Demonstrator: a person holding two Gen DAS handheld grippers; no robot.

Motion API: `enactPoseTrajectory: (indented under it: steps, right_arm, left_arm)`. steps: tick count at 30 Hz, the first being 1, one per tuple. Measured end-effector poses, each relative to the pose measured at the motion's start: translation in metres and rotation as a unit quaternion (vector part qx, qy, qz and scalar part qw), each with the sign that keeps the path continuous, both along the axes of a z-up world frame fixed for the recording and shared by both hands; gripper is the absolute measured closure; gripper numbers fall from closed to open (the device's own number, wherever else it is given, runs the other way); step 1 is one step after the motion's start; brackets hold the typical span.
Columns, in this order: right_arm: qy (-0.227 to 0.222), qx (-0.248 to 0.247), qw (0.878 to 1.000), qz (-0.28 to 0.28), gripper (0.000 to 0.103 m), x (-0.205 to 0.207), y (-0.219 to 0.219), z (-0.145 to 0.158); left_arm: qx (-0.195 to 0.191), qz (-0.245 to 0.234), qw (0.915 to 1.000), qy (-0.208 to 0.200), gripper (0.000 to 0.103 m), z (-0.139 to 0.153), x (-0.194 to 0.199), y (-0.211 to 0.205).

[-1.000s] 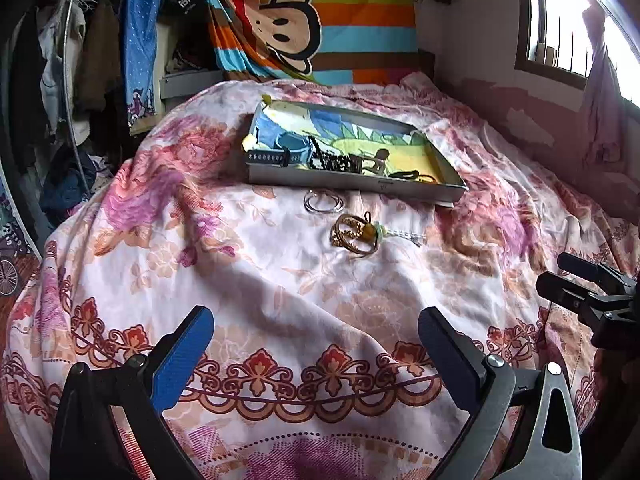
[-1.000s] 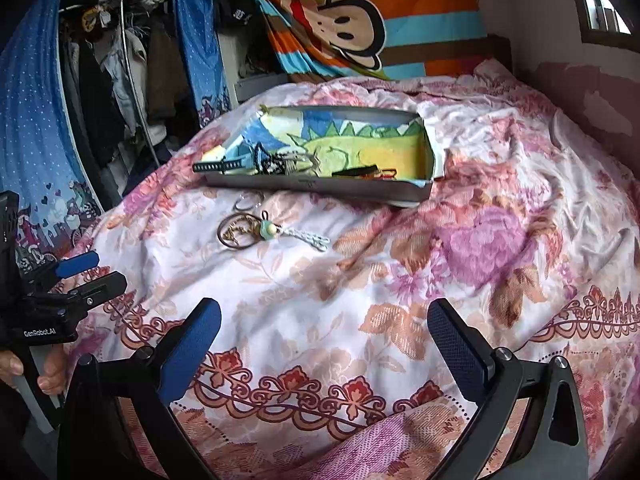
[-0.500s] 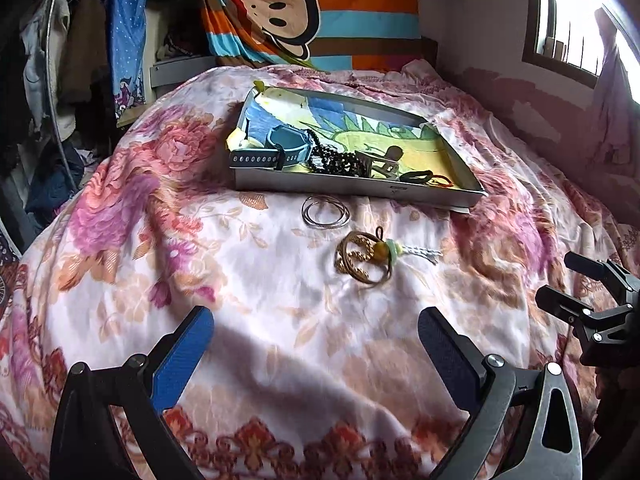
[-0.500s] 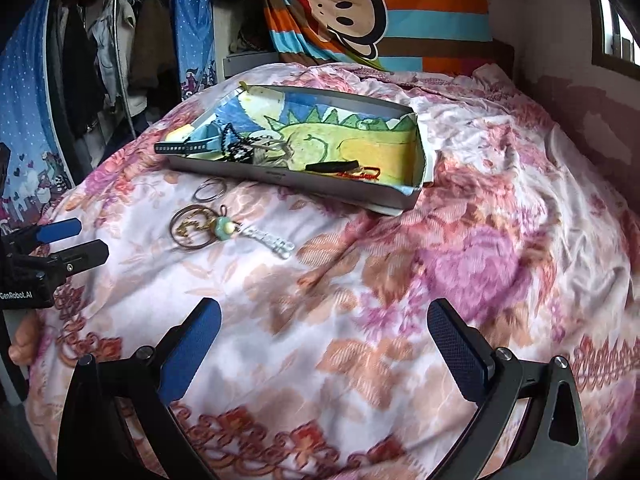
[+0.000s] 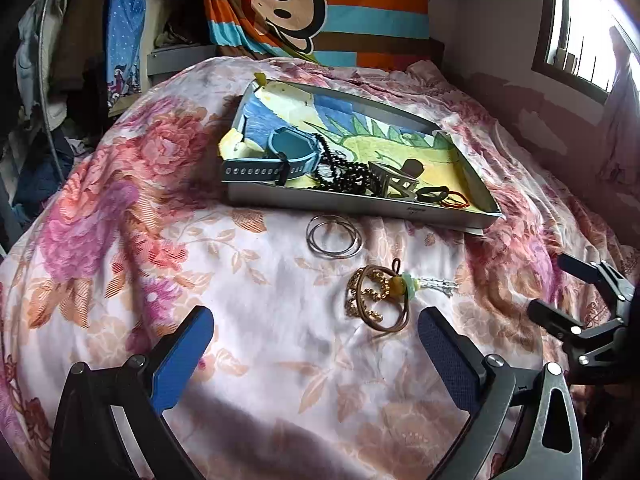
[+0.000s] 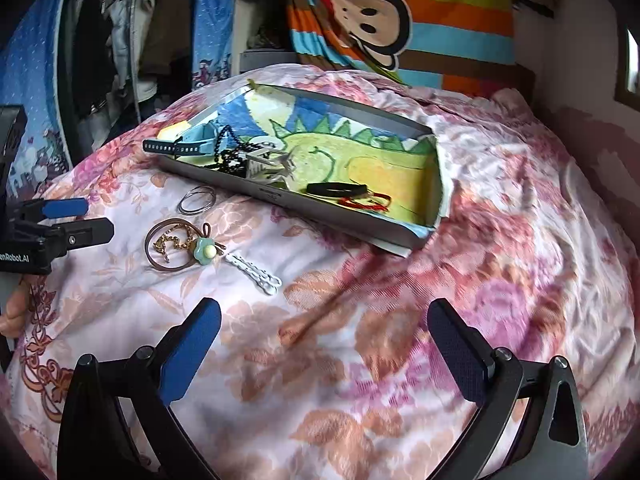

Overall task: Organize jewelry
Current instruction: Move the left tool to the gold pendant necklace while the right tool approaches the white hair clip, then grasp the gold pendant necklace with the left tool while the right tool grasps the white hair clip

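A shallow grey tray (image 5: 360, 202) (image 6: 340, 218) with a dinosaur picture lies on the floral bedspread. Inside it are a blue watch (image 5: 288, 152), black beads (image 5: 344, 176), a metal clip (image 5: 394, 182) and dark and red bands (image 6: 348, 192). On the cloth in front of the tray lie silver bangles (image 5: 334, 236) (image 6: 197, 199), a brown hair loop with a gold chain and flower charm (image 5: 378, 300) (image 6: 180, 248), and a white chain (image 6: 252, 270). My left gripper (image 5: 316, 344) is open just short of the loop. My right gripper (image 6: 324, 340) is open over bare cloth, right of the white chain.
The bed (image 5: 120, 240) slopes away at the left and right. Hanging clothes (image 6: 120, 40) fill the space at the left. A striped monkey cushion (image 5: 320, 4) stands behind the tray, and a window (image 5: 580, 32) is on the right wall.
Both grippers have moved forward over the bed toward the tray and the loose jewelry. Both stay open and empty.
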State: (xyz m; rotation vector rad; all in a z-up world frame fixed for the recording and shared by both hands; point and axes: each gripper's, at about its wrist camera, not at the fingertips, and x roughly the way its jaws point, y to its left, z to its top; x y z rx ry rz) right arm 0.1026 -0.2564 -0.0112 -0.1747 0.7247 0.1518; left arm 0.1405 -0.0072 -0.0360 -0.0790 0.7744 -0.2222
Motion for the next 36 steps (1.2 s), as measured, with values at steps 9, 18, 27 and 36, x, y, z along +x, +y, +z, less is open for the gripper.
enactPoseTrajectory:
  steps: [9, 18, 27, 36]
  right_arm:
    - [0.037, 0.037, 0.998, 0.038, 0.008, 0.03, 0.005, -0.017]
    - [0.085, 0.053, 0.992, 0.076, 0.041, 0.053, 0.017, -0.042]
    - [0.104, 0.051, 0.989, 0.092, 0.059, 0.069, 0.027, -0.054]
    - [0.121, 0.087, 0.984, 0.1, 0.073, 0.077, 0.024, -0.061]
  left_arm:
    - [0.003, -0.044, 0.9987, 0.025, 0.029, -0.011, 0.007, -0.014]
    - [-0.005, -0.068, 0.9956, 0.064, 0.059, -0.026, 0.025, -0.025]
    - [-0.012, -0.069, 0.9947, 0.076, 0.084, -0.03, 0.035, -0.026]
    - [-0.002, -0.062, 0.9953, 0.075, 0.096, -0.03, 0.035, -0.028]
